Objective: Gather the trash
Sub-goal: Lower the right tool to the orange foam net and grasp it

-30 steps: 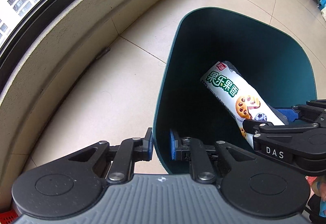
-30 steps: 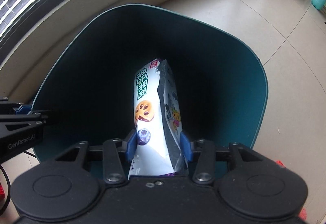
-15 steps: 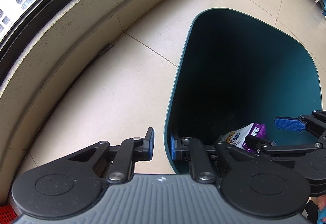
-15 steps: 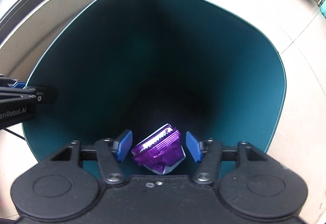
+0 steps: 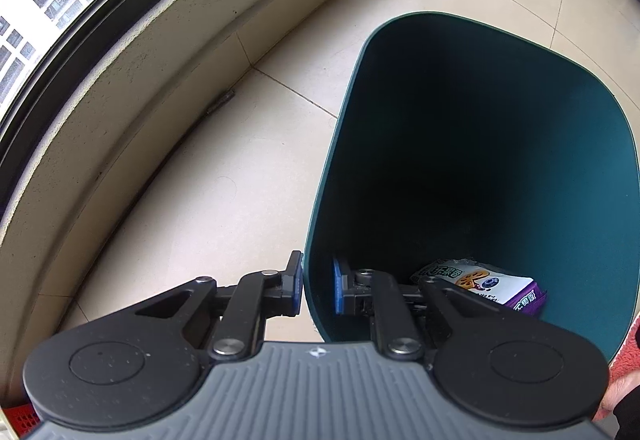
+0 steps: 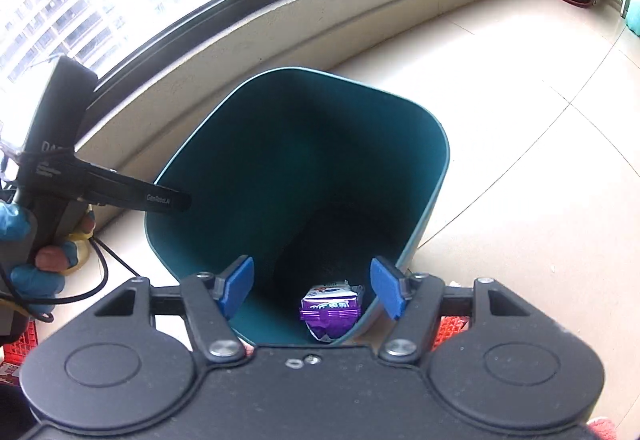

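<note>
Wrapper (image 6: 330, 310) lies in bin (image 5: 580, 176); right tongs (image 6: 312, 286) empty, left tongs (image 5: 316, 290) grip rim.

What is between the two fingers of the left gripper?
The near wall of the teal bin: the left gripper straddles it, seen in the left wrist view.

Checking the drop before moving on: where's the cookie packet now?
The cookie packet lies at the bottom of the teal bin, below the open right gripper.
</note>
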Motion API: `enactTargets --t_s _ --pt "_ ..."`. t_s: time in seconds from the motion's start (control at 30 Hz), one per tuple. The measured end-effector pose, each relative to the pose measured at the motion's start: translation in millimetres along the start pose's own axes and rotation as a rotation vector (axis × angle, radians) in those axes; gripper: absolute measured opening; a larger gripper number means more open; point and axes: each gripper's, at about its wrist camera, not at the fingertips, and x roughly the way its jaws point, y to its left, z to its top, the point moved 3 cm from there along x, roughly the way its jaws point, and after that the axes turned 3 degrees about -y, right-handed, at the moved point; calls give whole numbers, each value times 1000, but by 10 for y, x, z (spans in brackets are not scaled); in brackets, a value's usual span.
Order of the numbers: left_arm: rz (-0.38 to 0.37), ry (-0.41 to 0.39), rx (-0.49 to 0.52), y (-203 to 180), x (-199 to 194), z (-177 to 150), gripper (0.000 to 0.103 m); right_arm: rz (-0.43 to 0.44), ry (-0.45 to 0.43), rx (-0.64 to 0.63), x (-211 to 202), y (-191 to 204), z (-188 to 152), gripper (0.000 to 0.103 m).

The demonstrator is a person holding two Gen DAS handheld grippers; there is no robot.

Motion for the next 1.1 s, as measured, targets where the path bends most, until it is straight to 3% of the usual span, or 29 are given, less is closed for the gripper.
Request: enactTargets --t_s 0.17,0.43,0.63,0.8,0.97,1.1 --pt "33 9 0 -61 18 14 14 -45 -61 52 -328 -451 -167 68" --pt "54 -18 -13 -104 -56 42 14 -150 -23 176 -314 -1014 -579 68" --pt "30 11 -38 -82 -17 7 15 -215 82 228 82 -1216 -906 68" --pt "2 35 -60 -38 48 -15 14 -174 154 226 476 -1399 -1248 68" --pt "19 21 -45 -10 50 -21 14 -110 179 87 874 -1254 -1371 68" --pt "26 14 -44 -3 52 -33 14 -127 214 -14 1281 -1177 -1488 80"
